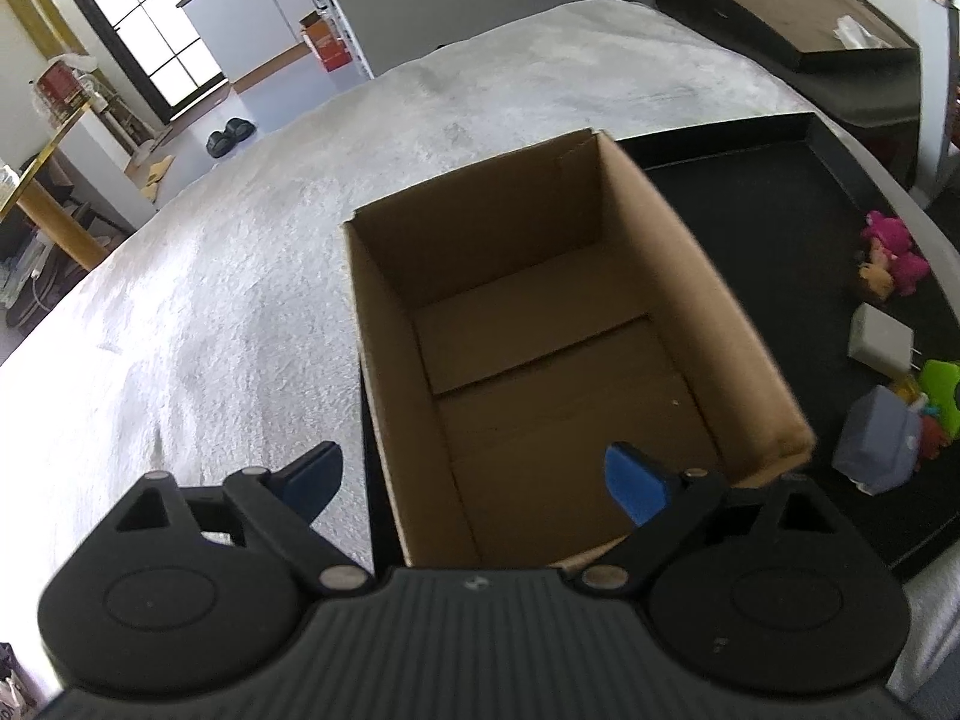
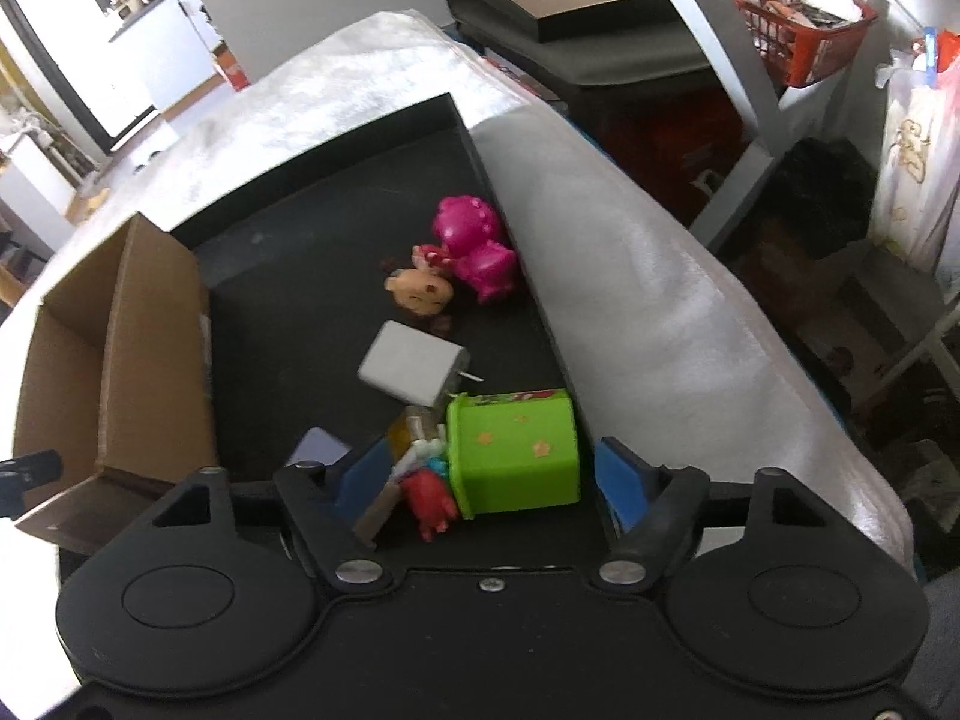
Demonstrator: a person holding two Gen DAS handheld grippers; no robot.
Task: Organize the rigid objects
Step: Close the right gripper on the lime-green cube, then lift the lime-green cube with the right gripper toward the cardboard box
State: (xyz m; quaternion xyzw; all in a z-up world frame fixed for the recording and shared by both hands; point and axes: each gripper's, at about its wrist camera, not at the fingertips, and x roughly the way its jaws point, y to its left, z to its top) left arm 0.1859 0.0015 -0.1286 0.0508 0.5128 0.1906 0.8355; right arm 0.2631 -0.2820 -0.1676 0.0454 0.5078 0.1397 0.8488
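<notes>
Tool tips of the right tool stood wide apart, straddling the green cube box at the near end of the black tray, gripping nothing. It looked light, stiff, best pinched across flat sides. Left tool hung agape, unladen, over the empty cardboard box.

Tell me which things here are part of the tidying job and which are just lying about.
Job: cardboard box, green cube, white charger, pink figure, doll head, red figure, right claw open over the pile.

Lying about: black slippers, red basket.
</notes>
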